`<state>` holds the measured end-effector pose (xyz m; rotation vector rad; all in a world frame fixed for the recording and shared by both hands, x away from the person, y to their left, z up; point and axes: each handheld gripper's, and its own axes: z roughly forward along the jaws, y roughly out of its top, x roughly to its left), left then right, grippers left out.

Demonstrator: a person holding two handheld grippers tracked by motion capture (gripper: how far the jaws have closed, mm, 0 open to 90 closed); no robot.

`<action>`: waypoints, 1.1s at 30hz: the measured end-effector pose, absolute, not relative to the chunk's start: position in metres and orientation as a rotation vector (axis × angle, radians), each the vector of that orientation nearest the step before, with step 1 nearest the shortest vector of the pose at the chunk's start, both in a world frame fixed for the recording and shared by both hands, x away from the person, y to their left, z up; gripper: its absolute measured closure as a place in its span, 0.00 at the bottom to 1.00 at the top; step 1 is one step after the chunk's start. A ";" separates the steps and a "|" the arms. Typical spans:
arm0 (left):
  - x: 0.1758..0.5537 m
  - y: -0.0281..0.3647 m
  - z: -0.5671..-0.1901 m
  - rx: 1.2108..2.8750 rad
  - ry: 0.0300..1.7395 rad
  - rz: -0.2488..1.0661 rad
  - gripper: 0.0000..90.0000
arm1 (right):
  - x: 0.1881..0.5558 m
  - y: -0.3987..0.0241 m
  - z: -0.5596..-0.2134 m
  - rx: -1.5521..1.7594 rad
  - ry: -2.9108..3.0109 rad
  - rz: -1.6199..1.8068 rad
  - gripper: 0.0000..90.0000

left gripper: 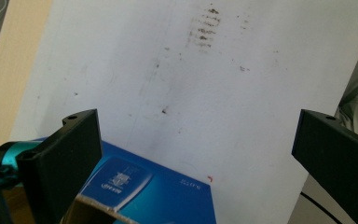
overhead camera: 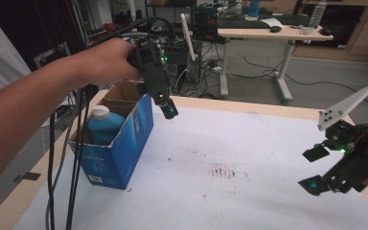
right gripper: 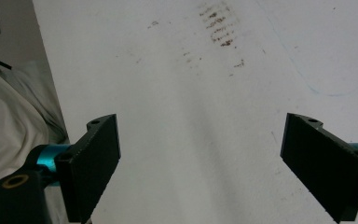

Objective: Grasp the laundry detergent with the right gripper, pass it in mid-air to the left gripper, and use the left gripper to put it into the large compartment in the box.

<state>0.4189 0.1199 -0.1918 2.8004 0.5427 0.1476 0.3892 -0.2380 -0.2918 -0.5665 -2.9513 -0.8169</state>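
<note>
Right gripper [overhead camera: 316, 168] hovered low over near right of white table cover [overhead camera: 249, 191], jaws spread wide, nothing between. Brown smudge marks [overhead camera: 223, 171] lay mid-cover, well clear of both tools. Open blue cardboard box [overhead camera: 120, 143] stood at left edge, blue bottle with white cap [overhead camera: 103, 125] upright inside. Left gripper [overhead camera: 168, 109] hung just above box's far right corner, jaws wide apart, empty. Beyond table: white desk [overhead camera: 268, 33], cables on floor.

A lab or technical workspace is indicated; a height-adjustable desk [overhead camera: 273, 33] with a keyboard [overhead camera: 242, 23] and mouse [overhead camera: 275, 29] is seen at the back; cables [overhead camera: 249, 81] are strewn across the floor beneath it; racked electronics [overhead camera: 206, 21] are stacked behind; the table [overhead camera: 249, 143] is covered in stained white sheeting.
</note>
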 end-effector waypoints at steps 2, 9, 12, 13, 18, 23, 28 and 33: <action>0.420 0.110 -0.198 2.811 0.527 0.127 0.02 | 0.390 -0.235 -0.290 -0.564 -2.954 -0.821 0.13; 0.425 0.094 -0.212 2.837 0.487 0.102 0.02 | 0.392 -0.231 -0.291 -0.558 -2.961 -0.810 0.13; 0.427 0.090 -0.216 2.845 0.474 0.095 0.02 | 0.392 -0.230 -0.291 -0.548 -2.965 -0.808 0.13; 0.428 0.087 -0.220 2.845 0.463 0.086 0.02 | 0.391 -0.230 -0.292 -0.549 -2.967 -0.805 0.13; 0.430 0.079 -0.228 2.850 0.439 0.071 0.02 | 0.392 -0.229 -0.293 -0.556 -2.967 -0.790 0.13; 0.432 0.073 -0.237 2.860 0.425 0.051 0.02 | 0.394 -0.228 -0.294 -0.552 -2.968 -0.788 0.13; 0.433 0.068 -0.247 2.870 0.415 0.039 0.02 | 0.394 -0.228 -0.295 -0.556 -2.968 -0.777 0.13; 0.432 0.061 -0.256 2.885 0.396 0.020 0.02 | 0.395 -0.228 -0.297 -0.555 -2.967 -0.775 0.13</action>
